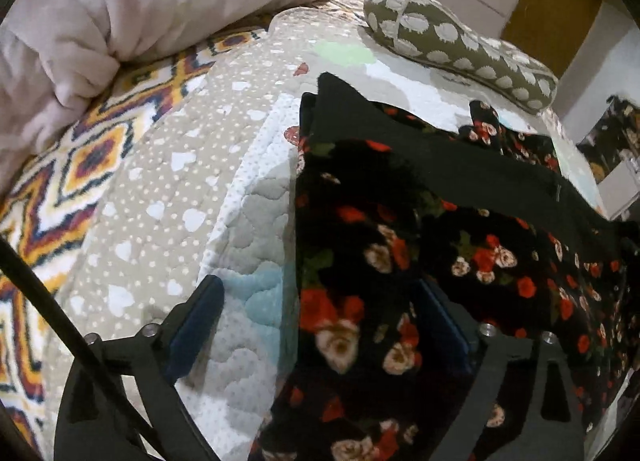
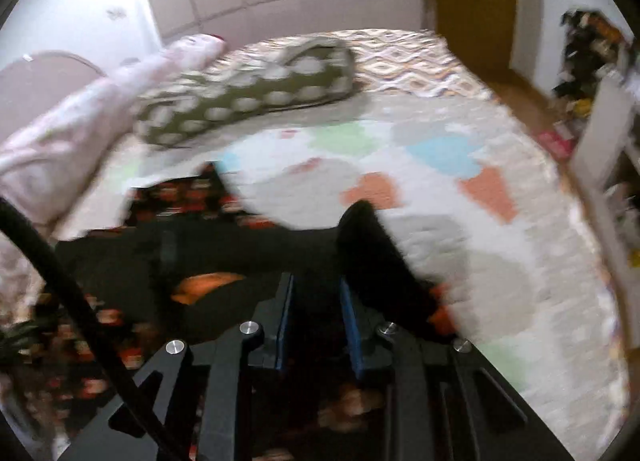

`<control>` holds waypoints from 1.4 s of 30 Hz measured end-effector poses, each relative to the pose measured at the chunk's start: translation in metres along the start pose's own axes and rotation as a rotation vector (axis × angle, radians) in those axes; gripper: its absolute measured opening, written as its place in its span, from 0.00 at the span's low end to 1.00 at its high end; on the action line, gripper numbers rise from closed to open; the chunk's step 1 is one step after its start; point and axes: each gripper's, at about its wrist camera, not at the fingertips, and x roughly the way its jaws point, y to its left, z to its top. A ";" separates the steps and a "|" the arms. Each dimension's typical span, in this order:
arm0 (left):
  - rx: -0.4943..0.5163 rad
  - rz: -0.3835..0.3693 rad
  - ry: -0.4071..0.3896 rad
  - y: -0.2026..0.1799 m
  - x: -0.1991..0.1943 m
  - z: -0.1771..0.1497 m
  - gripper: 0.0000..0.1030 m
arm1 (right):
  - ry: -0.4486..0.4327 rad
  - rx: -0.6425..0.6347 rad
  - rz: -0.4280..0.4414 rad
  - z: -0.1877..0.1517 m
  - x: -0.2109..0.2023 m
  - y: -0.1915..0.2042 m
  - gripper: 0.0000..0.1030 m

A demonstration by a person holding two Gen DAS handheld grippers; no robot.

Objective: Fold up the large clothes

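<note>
- Left gripper (image 1: 316, 325) fingers (image 1: 196, 321) stood wide apart, straddling the floral garment's (image 1: 360, 261) edge, clamping nothing.
- Right gripper (image 2: 316, 325) fingers (image 2: 285, 325) were close together, apparently pinching dark fabric; blur left us unsure.
- Garment lay mid-bed on the quilt (image 1: 248, 221), near its front edge.
- Risk we judged: one-sided hold could skew the fold or slip.

Garment (image 1: 400, 221) on quilt (image 1: 248, 197), pillow (image 1: 460, 41) behind it, blanket (image 1: 120, 1) far left.
</note>
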 end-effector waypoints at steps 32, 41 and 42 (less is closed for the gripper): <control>0.024 0.027 -0.104 -0.004 0.001 -0.009 0.98 | -0.091 0.057 -0.163 0.023 -0.011 -0.030 0.05; 0.055 0.066 -0.113 -0.014 -0.068 -0.003 0.92 | -0.134 0.022 0.021 -0.039 -0.105 -0.001 0.41; 0.063 0.056 -0.122 -0.018 -0.079 -0.005 0.92 | -0.129 0.019 0.041 -0.048 -0.108 0.003 0.41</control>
